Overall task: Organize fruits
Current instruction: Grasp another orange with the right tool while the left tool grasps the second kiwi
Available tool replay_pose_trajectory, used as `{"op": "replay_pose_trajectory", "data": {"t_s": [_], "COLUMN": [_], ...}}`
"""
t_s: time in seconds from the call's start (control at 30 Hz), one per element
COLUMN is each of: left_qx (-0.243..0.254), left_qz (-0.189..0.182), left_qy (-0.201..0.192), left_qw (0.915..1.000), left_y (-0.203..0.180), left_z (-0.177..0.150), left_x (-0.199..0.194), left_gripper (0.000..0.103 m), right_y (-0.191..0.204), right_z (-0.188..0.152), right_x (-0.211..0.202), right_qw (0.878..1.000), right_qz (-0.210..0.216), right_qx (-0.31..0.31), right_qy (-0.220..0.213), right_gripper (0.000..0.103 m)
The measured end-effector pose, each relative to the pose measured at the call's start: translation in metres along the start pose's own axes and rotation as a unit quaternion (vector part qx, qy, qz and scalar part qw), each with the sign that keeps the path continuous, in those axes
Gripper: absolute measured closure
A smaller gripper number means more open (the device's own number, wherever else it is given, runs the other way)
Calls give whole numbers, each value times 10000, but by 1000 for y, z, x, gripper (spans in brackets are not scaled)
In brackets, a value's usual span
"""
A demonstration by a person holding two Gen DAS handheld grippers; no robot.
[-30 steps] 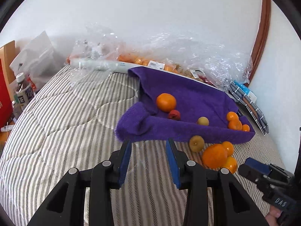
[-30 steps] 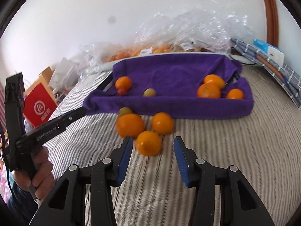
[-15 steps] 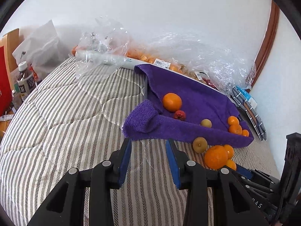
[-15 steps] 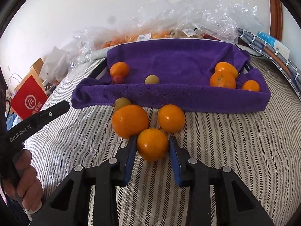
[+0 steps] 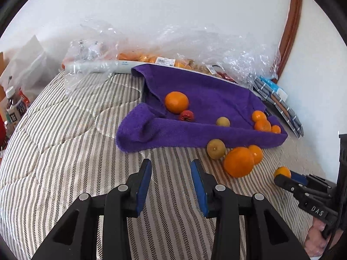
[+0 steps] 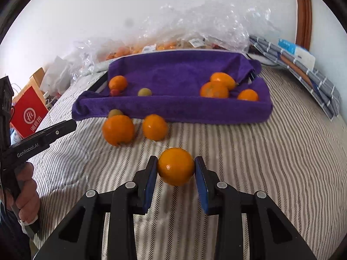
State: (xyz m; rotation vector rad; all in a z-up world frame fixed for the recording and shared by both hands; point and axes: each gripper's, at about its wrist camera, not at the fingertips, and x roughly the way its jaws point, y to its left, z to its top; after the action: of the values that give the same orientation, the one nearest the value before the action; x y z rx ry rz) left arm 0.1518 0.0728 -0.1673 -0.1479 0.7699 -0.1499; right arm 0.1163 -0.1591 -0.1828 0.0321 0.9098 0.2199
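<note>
- My right gripper (image 6: 176, 166) is clamped on an orange (image 6: 175, 166), both pads pressing its sides, above the striped bedcover (image 6: 271, 162).
- My left gripper (image 5: 171, 179) has its pads a little apart, nothing between them.
- Two more oranges (image 6: 118, 132) and a small greenish fruit (image 6: 115, 113) lie just before the purple towel (image 6: 173, 73).
- On the towel: three oranges (image 6: 214, 90) at right, an orange, a red fruit (image 6: 115, 92) and a greenish one at left.

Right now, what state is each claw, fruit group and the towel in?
Right claw: shut on orange, lifted.
Left claw: part open, empty.
Two oranges and greenish fruit: loose on striped bedcover.
Purple towel: front edge rolled, holding six fruits.
</note>
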Motion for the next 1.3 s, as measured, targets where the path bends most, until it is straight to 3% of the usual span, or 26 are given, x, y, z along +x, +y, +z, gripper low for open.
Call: {"op": "replay_pose_trajectory", "data": {"t_s": [0.27,0.4,0.53,0.9,1.3], "left_qx": [-77,-266,98,507,273], "left_qz": [252,171,107,-202,-430], "left_qy": [401,466,537,647,583], "left_qw": [9988,9984,9985,9964,9970], "left_y": [3,9,-9,-48,-64], "left_z": [-3,-5,-4,17,24], "left_x": [11,11,17,49,65], "left_gripper": [67,67,67,67,69], "right_y": [-11,-15,-21,-48,-55], "right_z": [-7,-7,-7,-5,-5], "right_x": [5,2,-5,-5,0], "right_qw": [9999,9999,9997,9985,9954], "right_qz": [5,51,-112,322,672], "right_qx": [86,95,-11,379,654], "right_qy": [75,-4,-236,-229,-173], "right_gripper": [68,69,69,69,69]}}
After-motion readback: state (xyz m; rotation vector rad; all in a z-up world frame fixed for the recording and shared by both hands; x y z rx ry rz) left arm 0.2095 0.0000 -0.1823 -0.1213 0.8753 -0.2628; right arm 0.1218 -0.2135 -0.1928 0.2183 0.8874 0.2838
